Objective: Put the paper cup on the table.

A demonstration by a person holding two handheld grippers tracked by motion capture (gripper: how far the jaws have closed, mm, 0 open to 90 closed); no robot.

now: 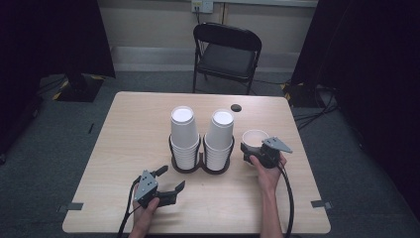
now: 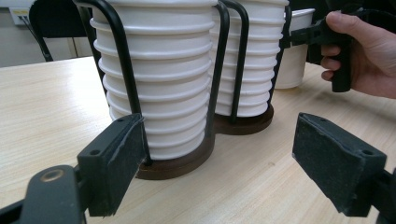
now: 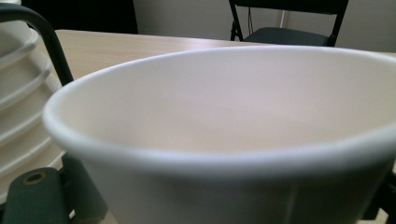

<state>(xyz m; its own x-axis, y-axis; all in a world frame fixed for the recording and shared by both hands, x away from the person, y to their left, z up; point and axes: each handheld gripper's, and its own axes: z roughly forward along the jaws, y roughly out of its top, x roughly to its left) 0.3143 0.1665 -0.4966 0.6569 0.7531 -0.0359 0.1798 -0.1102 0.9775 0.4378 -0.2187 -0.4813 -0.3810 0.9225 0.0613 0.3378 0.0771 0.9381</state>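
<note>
Two stacks of upside-down white paper cups, the left stack (image 1: pixel 184 136) and the right stack (image 1: pixel 219 139), stand in a black wire holder (image 1: pixel 200 166) with brown bases at the table's middle. Just right of them is a single upright white cup (image 1: pixel 255 137), and my right gripper (image 1: pixel 257 150) is shut on its sides. That cup (image 3: pixel 224 116) sits close between the jaws in the right gripper view. My left gripper (image 1: pixel 171 179) is open and holds nothing, in front of the left stack (image 2: pixel 159 84). In the left gripper view, the single cup (image 2: pixel 292 51) reaches down to the tabletop.
The light wooden table (image 1: pixel 124 139) has a small black disc (image 1: pixel 236 107) near its far edge. A black folding chair (image 1: pixel 227 52) stands beyond the table. A cable (image 1: pixel 288 198) trails from the right gripper toward the front edge.
</note>
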